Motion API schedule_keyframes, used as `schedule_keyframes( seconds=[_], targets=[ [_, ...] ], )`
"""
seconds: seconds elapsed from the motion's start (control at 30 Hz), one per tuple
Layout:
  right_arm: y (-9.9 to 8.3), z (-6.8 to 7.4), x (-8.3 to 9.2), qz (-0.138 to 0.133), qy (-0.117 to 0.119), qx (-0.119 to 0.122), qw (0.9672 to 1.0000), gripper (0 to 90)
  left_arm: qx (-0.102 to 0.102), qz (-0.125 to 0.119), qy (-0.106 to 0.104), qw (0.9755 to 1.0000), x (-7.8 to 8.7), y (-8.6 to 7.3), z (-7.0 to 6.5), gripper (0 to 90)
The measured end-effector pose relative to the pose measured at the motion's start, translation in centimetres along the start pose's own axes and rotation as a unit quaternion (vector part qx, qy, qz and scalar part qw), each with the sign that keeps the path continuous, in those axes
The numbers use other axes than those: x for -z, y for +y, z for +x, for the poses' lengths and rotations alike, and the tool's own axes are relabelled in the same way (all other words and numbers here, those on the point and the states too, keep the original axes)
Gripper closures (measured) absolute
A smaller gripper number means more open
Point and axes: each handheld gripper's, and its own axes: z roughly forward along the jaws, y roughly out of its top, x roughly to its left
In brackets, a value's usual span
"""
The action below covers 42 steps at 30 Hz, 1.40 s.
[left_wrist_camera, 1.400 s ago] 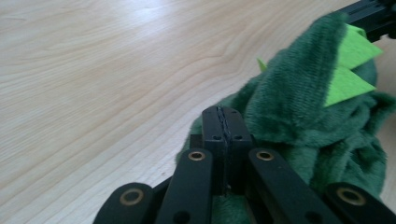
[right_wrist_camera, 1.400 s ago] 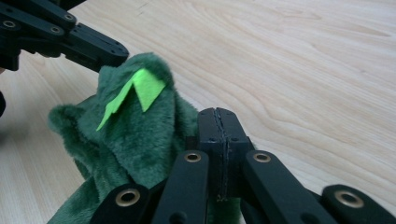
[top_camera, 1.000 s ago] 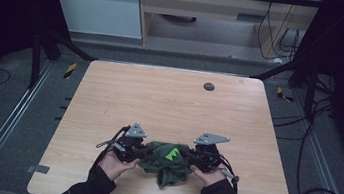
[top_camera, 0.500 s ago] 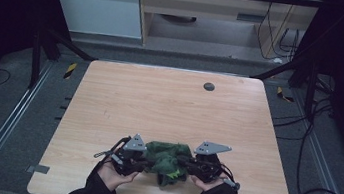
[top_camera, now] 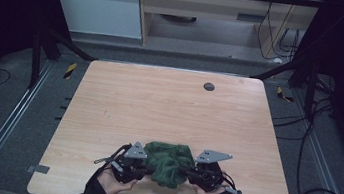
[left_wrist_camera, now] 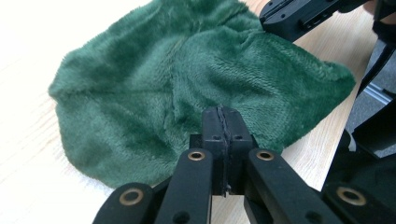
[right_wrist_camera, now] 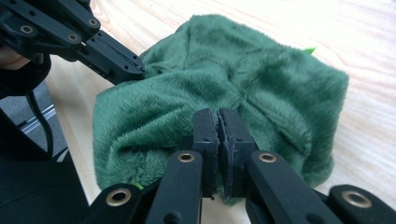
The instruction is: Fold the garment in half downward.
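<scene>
- High view: a green plush cloth (top_camera: 167, 161) is seen bunched at the near edge of the wooden table (top_camera: 168, 106), between the two grippers.
- Left gripper (top_camera: 143, 166) is held in the person's left hand (top_camera: 111, 181), touching the cloth's left side; right gripper (top_camera: 190, 171) is held in the right hand (top_camera: 208, 191), touching its right side.
- Left gripper view: jaws are seen pressed together, pads meeting at the cloth's near edge (left_wrist_camera: 187, 79); whether fabric is pinched between them cannot be told for sure, though it is judged likely.
- Right gripper view: jaws are closed to a thin slit with the cloth's pile (right_wrist_camera: 243, 79) right at the tips; a pinch on the fabric is judged likely, not confirmed.
- A small bright-green tag (right_wrist_camera: 308, 50) is seen at the cloth's far edge.
- A dark round spot (top_camera: 208, 86) is noted on the far part of the table, well apart from the cloth.
- Step in hand, judged: the crumpled cloth is gripped at two opposite sides, probably for spreading or folding.
- Next move, judged: both grips would need to be kept firm while the hands are drawn apart evenly so the cloth opens flat; slipping pile is the risk.
</scene>
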Motion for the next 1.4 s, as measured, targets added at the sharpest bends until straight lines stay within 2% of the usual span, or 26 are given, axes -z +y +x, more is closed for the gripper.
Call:
schedule_keyframes(
  seconds=[0.13,0.43,0.6,0.7,0.87,1.0,1.1,1.27,1.3,1.33,1.4],
  targets=[
    [-0.6,0.1,-0.3,0.009,0.002,0.0,1.0,85.8,0.0,0.007,0.0,1.0,-0.3,-0.3,-0.1,89.5],
    [-1.1,-0.2,-1.1,0.028,-0.005,0.003,0.9996,86.1,0.009,0.023,0.013,0.9996,-1.1,-0.8,0.1,89.6],
    [-1.2,-0.1,-1.5,0.041,-0.005,0.002,0.9991,85.8,0.011,0.034,0.012,0.9993,-1.5,-1.0,0.2,89.5],
    [-1.2,-0.1,-1.4,0.04,-0.006,0.005,0.9992,85.3,0.014,0.029,0.013,0.9994,-1.3,-1.0,0.2,89.5],
    [-0.6,-0.2,-0.5,0.013,-0.009,0.004,0.9999,81.8,0.019,0.008,0.023,0.9995,0.1,-0.9,0.5,87.9],
    [-0.3,-0.8,0.5,-0.014,-0.027,0.001,0.9995,76.1,0.035,-0.009,0.044,0.9984,1.4,-1.1,1.4,84.1],
    [-0.3,-1.5,1.0,-0.022,-0.046,-0.006,0.9987,71.8,0.046,-0.015,0.062,0.9969,1.9,-1.3,2.3,79.7],
    [-0.5,-2.7,1.8,-0.029,-0.081,-0.014,0.9962,62.5,0.061,-0.022,0.097,0.9932,2.7,-2.0,3.9,69.6],
    [-0.7,-3.2,2.0,-0.032,-0.094,-0.019,0.9948,58.6,0.063,-0.023,0.101,0.9927,2.8,-2.1,4.2,64.4],
    [-0.7,-3.2,2.0,-0.032,-0.094,-0.019,0.9948,58.6,0.068,-0.026,0.105,0.9917,2.9,-2.2,4.4,64.4],
    [-0.9,-3.7,2.2,-0.036,-0.107,-0.024,0.9933,53.0,0.073,-0.029,0.117,0.9901,3.3,-2.5,4.9,60.1]
  ],
)
